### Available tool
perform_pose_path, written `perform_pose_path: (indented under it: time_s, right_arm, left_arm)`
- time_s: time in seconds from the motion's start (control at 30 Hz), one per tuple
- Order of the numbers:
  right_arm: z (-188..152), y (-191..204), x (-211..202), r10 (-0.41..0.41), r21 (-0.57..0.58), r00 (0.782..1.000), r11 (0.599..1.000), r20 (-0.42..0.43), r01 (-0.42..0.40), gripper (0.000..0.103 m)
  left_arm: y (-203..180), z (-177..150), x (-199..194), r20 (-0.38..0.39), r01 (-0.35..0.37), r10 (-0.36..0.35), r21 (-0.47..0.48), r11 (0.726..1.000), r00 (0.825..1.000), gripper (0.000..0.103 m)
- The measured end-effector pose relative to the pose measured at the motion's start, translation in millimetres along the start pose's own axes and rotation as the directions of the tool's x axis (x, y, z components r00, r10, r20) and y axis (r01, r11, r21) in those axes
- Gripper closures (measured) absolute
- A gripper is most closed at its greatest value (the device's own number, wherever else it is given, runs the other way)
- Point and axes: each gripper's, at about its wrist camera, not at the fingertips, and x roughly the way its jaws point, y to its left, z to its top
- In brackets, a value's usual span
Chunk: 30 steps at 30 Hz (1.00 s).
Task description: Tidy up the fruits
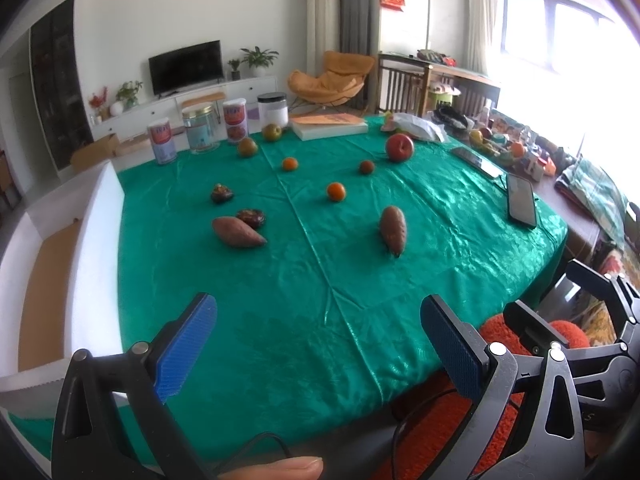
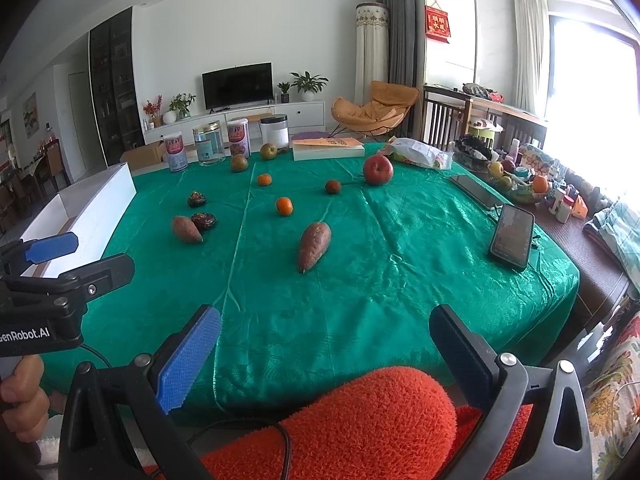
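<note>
Left wrist view: the left gripper (image 1: 318, 346) hovers level above the near edge of the green tablecloth (image 1: 320, 280), jaws spread wide, holding nothing. Two sweet potatoes (image 1: 394, 230) lie at mid-table; the red apple (image 1: 399, 147) sits farther back.

Right wrist view: the right gripper (image 2: 324, 354) hovers likewise above the near edge, jaws spread, empty. The oranges (image 2: 284, 205) rest mid-table, well apart from it.

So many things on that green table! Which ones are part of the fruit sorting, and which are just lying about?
Part of the job:
apple
oranges
pears
sweet potatoes
dark fruits
white box
left tool and right tool, both open and empty

Lying about:
phones
jars
book
plastic bag
</note>
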Motion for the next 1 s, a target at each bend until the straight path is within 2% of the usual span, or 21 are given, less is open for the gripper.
perform_pose_path:
  time_s: [1.0]
  right_arm:
    - [-0.5, -2.7, 2.0, 0.003, 0.006, 1.000, 1.000, -0.005, -0.003, 0.000]
  left_arm:
    - [-2.4, 0.4, 0.0, -0.004, 0.004, -0.004, -0.006, 1.000, 1.000, 0.001]
